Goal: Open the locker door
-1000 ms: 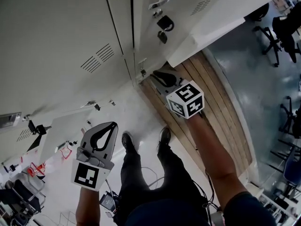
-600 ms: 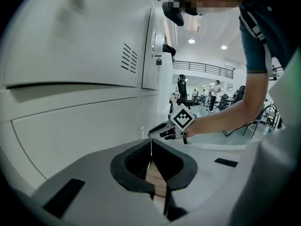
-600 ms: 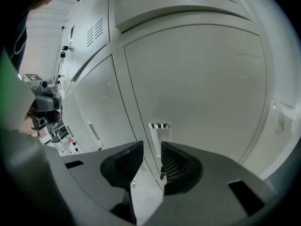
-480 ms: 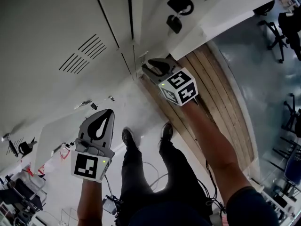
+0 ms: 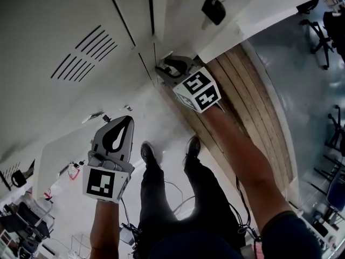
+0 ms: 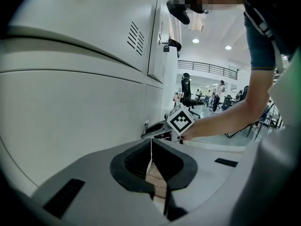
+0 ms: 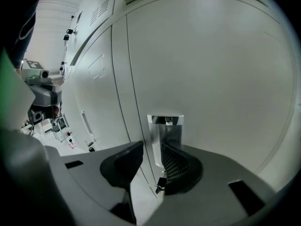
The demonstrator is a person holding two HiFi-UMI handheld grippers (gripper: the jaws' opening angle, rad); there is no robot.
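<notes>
Grey locker doors [image 5: 64, 26] fill the top of the head view. A small chrome handle [image 7: 164, 126] stands out from the door beside a vertical seam. My right gripper [image 5: 168, 69] is against that handle [image 5: 161, 67]. In the right gripper view, my right gripper [image 7: 151, 145] is open by a narrow gap. The handle's left edge shows between the tips, and its right part is hidden behind the right jaw. My left gripper [image 5: 125, 127] hangs lower left, away from the lockers, shut on nothing. In its own view, my left gripper [image 6: 151, 145] points at the right gripper's marker cube [image 6: 180, 120].
Black padlocks [image 5: 214, 9] hang on the lockers above the right gripper. A wooden platform [image 5: 248, 101] runs along the locker base at right. Office chairs [image 5: 318, 31] stand at far right. The person's legs and shoes [image 5: 148, 152] are below, with clutter at bottom left [image 5: 21, 220].
My right gripper has moved up and left onto the locker handle, and its jaws now stand apart at it. The left gripper has stayed about where it was.
</notes>
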